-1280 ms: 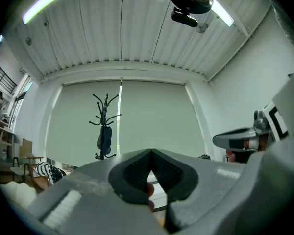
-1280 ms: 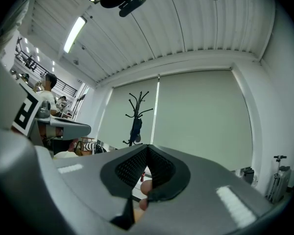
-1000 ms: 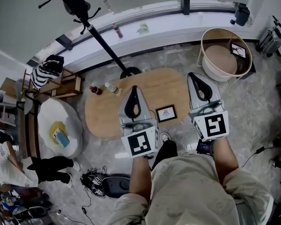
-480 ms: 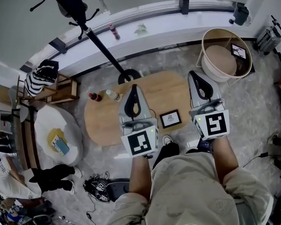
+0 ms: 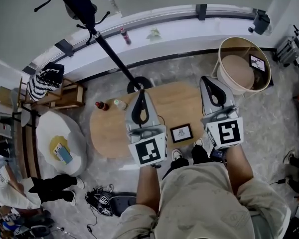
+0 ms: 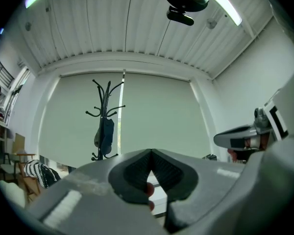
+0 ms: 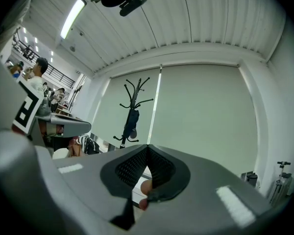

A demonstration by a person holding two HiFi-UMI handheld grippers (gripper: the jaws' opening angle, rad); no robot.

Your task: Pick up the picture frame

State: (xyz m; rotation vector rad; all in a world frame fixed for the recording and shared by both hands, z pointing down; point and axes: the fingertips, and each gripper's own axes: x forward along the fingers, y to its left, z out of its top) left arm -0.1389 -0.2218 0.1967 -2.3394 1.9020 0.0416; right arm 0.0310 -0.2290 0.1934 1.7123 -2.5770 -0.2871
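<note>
A small black picture frame (image 5: 181,133) with a white mat lies flat on the oval wooden table (image 5: 109,128), near its front right edge. Both grippers are held level, well above the table. In the head view, my left gripper (image 5: 142,93) hangs over the middle of the table, left of the frame. My right gripper (image 5: 208,79) is right of the frame, over the table's right end. Each is shut with nothing in it, as the left gripper (image 6: 151,153) and the right gripper (image 7: 147,148) show in their own views, aimed at a window blind.
A red bottle (image 5: 102,105) and a clear bottle (image 5: 120,104) stand on the table's far left. A black coat stand (image 5: 138,85) rises behind it. A round wooden tub (image 5: 224,76) sits at the right, a white beanbag (image 5: 60,133) at the left, shoes (image 5: 102,199) on the floor.
The table and the frame have slid lower in the head view, toward the person's feet. Both grippers have travelled forward with the person and stay shut.
</note>
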